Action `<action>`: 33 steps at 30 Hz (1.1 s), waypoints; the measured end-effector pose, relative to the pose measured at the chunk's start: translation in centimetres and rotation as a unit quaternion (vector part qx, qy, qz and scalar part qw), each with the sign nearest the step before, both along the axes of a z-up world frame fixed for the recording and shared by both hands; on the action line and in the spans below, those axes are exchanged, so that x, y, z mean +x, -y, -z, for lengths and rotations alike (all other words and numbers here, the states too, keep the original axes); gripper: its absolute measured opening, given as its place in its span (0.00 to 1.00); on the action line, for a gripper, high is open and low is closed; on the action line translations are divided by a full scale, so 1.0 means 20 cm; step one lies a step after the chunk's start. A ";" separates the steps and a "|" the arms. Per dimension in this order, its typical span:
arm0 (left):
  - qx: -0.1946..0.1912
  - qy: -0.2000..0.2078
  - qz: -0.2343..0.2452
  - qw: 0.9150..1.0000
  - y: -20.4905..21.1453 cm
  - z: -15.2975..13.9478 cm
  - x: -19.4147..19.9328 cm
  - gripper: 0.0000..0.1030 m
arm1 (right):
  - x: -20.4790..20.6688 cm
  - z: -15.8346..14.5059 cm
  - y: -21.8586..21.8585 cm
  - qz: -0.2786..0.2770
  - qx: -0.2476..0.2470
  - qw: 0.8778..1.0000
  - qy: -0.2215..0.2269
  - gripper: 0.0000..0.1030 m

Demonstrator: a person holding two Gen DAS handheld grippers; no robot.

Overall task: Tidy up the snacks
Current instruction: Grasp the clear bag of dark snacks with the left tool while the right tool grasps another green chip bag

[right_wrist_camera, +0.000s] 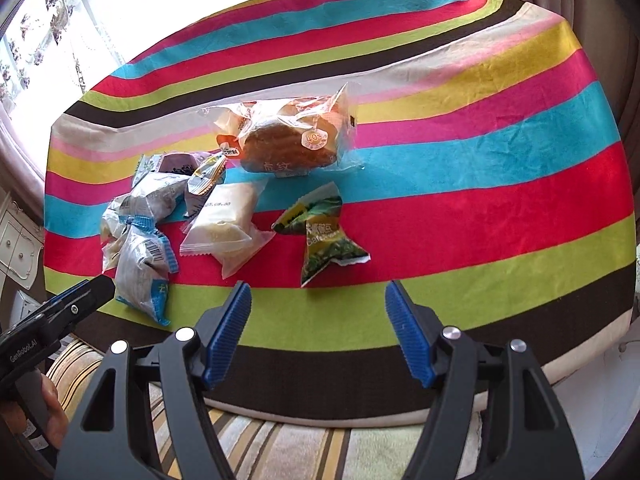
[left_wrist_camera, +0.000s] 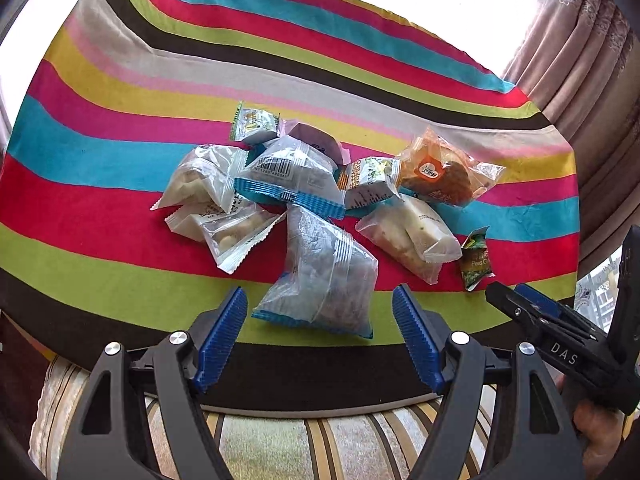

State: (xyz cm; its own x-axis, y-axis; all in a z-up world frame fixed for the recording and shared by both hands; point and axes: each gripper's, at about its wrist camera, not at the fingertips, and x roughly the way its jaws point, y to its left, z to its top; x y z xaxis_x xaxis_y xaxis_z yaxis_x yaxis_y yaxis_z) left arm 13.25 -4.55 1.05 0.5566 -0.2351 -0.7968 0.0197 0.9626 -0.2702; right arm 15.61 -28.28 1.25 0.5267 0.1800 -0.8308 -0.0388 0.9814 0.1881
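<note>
A pile of wrapped snacks lies on the striped tablecloth (left_wrist_camera: 100, 160). In the left wrist view my left gripper (left_wrist_camera: 320, 308) is open and empty, its blue pads either side of a clear blue-edged packet (left_wrist_camera: 324, 280) at the near edge. Behind it lie a barcode packet (left_wrist_camera: 292, 176), white packets (left_wrist_camera: 200, 184), a pale cake bar (left_wrist_camera: 412, 236), a bread bun (left_wrist_camera: 440, 176) and a green pea packet (left_wrist_camera: 476, 260). My right gripper (right_wrist_camera: 318, 304) is open and empty, just short of the green pea packet (right_wrist_camera: 320, 236). The bun (right_wrist_camera: 288, 140) lies farther back.
The cloth's near edge (right_wrist_camera: 320, 368) hangs over a striped cushion (right_wrist_camera: 280, 448). Curtains (left_wrist_camera: 580, 40) hang at the right; a bright window is behind. The right gripper shows in the left wrist view (left_wrist_camera: 520, 300), the left one in the right wrist view (right_wrist_camera: 80, 296). A white cabinet (right_wrist_camera: 16, 240) stands left.
</note>
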 end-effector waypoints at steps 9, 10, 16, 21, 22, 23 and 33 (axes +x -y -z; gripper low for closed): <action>0.033 -0.023 0.017 0.999 0.06 0.08 0.11 0.68 | 0.15 0.06 -0.07 -0.014 -0.052 0.999 -0.007 0.68; 0.035 -0.024 0.018 0.999 0.07 0.09 0.12 0.68 | 0.16 0.08 -0.08 -0.018 -0.056 0.998 -0.009 0.68; 0.044 -0.029 0.029 0.998 0.09 0.13 0.16 0.62 | 0.21 0.13 -0.11 -0.025 -0.061 0.998 -0.023 0.62; 0.047 -0.029 0.032 0.998 0.10 0.15 0.17 0.60 | 0.23 0.14 -0.10 -0.024 -0.066 0.997 -0.026 0.58; 0.048 -0.029 0.033 0.998 0.11 0.15 0.18 0.60 | 0.24 0.15 -0.10 -0.025 -0.070 0.997 -0.026 0.58; 0.050 -0.029 0.033 0.998 0.12 0.16 0.18 0.58 | 0.24 0.15 -0.10 -0.025 -0.074 0.997 -0.025 0.56; 0.076 -0.021 0.034 0.996 0.19 0.17 0.16 0.51 | 0.20 0.15 -0.12 -0.029 -0.073 0.997 -0.016 0.31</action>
